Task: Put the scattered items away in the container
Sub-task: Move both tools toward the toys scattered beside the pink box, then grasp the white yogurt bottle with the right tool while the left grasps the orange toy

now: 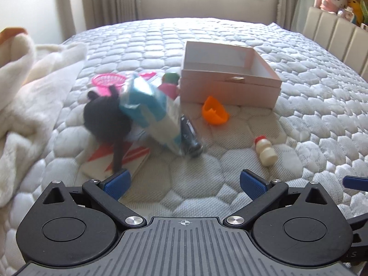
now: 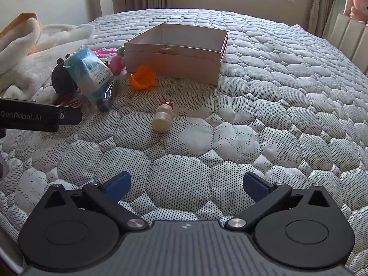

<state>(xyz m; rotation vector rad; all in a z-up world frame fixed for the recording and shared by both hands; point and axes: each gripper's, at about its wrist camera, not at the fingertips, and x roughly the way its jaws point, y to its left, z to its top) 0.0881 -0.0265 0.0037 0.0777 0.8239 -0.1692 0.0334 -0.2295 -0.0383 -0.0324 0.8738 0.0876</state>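
The pink box [image 2: 177, 57] stands open on the quilted bed [image 2: 264, 115] and looks empty inside, so by my judgement the tidying has not started yet. All the items lie on the cover outside it.

The left gripper [image 1: 182, 184] has its blue pads spread wide with nothing between them. The right gripper [image 2: 186, 185] is the same: wide and empty. Both hang low above the quilt, near the front edge — probably a ready position, jaws already apart so they can close on sth. without extra opening.

Where the things are: the small milky bottle [image 2: 162, 119] with red cap lies on its side, alone, nearest to the right gripper and straight in front of it. The orange scoop [image 2: 143, 79] lies just beside the box front wall. To the left is a pile — a blue-white packet [image 2: 92, 73] leaning on a dark plush toy [image 2: 62, 78], w/ a pink-and-green bottle [image 2: 117, 62] touching the box's left corner and a pink strainer [image 1: 108, 80] behind. In the left view the pile is blurred, so details are unclear.

The bottle seems the easy first pick for the right side; it is round and may roll on the soft quilt.
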